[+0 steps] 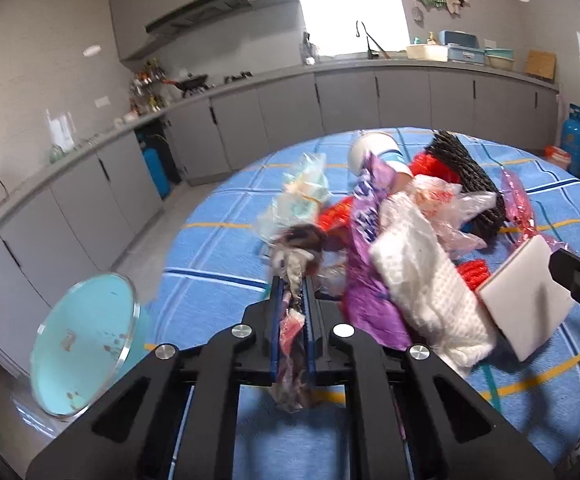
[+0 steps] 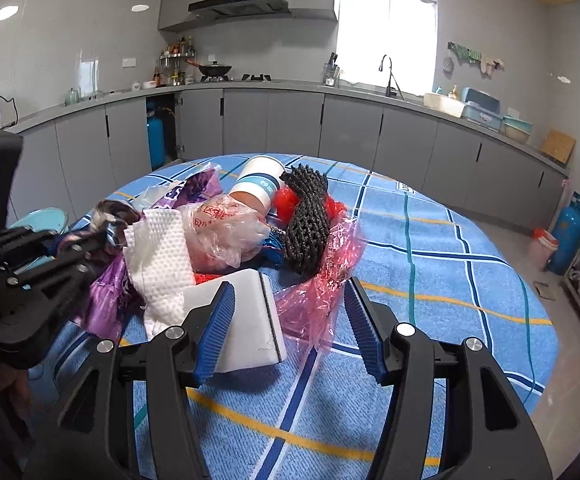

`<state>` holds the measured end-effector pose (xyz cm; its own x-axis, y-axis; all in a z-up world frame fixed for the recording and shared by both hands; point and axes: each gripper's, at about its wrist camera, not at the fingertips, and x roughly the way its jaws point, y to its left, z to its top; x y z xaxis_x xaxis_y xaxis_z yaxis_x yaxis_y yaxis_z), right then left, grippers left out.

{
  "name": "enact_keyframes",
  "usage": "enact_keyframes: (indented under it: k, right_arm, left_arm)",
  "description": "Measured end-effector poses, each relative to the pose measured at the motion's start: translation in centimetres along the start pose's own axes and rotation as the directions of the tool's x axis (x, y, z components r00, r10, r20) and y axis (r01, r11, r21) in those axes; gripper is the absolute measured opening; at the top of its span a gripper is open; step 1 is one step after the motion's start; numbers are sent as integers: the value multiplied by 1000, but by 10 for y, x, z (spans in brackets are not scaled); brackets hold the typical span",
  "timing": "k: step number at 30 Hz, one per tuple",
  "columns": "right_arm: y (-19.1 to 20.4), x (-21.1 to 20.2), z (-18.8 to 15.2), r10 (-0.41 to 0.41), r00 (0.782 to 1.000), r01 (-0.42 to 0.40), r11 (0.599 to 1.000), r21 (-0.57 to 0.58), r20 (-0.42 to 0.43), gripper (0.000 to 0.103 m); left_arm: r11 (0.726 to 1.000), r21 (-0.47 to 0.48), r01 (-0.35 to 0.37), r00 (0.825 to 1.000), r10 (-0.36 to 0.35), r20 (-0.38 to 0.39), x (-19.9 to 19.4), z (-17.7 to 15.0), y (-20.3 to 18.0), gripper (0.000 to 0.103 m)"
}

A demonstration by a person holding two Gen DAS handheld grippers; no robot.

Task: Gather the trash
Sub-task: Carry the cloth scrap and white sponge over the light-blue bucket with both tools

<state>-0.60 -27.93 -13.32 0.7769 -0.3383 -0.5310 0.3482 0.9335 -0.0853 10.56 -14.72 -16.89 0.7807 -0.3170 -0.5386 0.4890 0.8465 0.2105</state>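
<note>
Red print on clear plastic bag (image 2: 226,224) and white lettering on purple wrapper (image 1: 366,216), both illegible.

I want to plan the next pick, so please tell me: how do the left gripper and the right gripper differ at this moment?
The left gripper is shut on a crumpled wrapper; the right gripper is open and holds nothing. The left gripper is beside the light blue bin at the table edge; the right gripper hangs over the white foam block and pink plastic film. Both have black frames and blue ribbed pads.
</note>
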Motion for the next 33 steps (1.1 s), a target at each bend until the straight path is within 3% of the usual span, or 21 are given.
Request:
enact_keyframes:
  k: [7,9,13,17,19,21,28,33]
  right_arm:
    - [10,-3,0,-4,1000,5,999,-49,20,64]
    - [17,-2,-1,2,1000,-1,997,-80,15,70]
    - [27,3,-3,-3,1000,3,992,-126,1,71]
    - [35,14,-7,-1,999,-4,988,-154,-34,71]
    - [37,18,-10,0,998,-9,986,-169,-56,68]
    - [40,23,-14,1,996,-17,983,-185,-89,51]
    - [40,15,-15,-4,998,-10,980,-201,-68,46]
    - [37,-4,-1,-13,1000,14,984,-179,4,46]
  left_arm:
    - [997,-13,-72,994,73,77,-30,7,17,5]
    - [995,-13,-99,989,100,114,-43,7,21,5]
    - [989,0,-145,974,143,174,-64,5,22,5]
    - [989,-10,-145,976,144,166,-67,4,31,5]
    - [989,-14,-149,975,150,162,-68,3,34,5]
    - [988,-22,-151,975,153,161,-70,2,38,5]
    - [986,-49,-160,970,166,176,-80,5,47,5]
    - [979,-75,-188,962,199,188,-90,6,61,5]
